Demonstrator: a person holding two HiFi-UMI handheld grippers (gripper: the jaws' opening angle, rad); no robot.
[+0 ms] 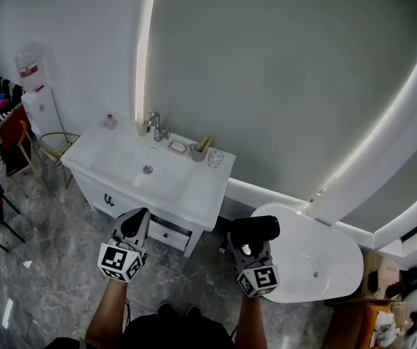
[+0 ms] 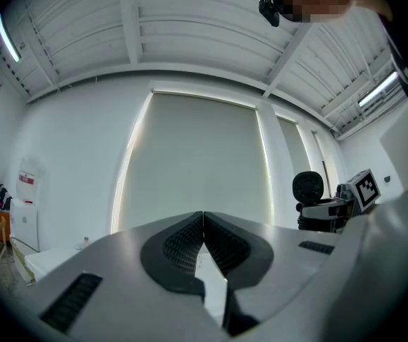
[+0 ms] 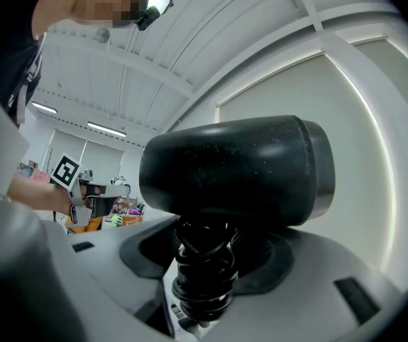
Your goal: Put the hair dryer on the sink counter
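Observation:
My right gripper (image 1: 252,247) is shut on the handle of a black hair dryer (image 1: 255,228), held in the air over the floor between the vanity and the bathtub. In the right gripper view the dryer's barrel (image 3: 236,169) lies crosswise above the jaws, and its ribbed handle (image 3: 204,266) is clamped in my right gripper (image 3: 204,283). The white sink counter (image 1: 193,184) stands ahead and to the left. My left gripper (image 1: 135,224) hovers in front of the vanity drawers. Its jaws (image 2: 204,223) are shut with nothing between them.
On the counter are a faucet (image 1: 155,124), a soap dish (image 1: 177,147), a cup (image 1: 199,150) and a small bottle (image 1: 110,121). A white bathtub (image 1: 324,264) lies to the right. A water dispenser (image 1: 37,100) and chairs (image 1: 44,147) stand at the left.

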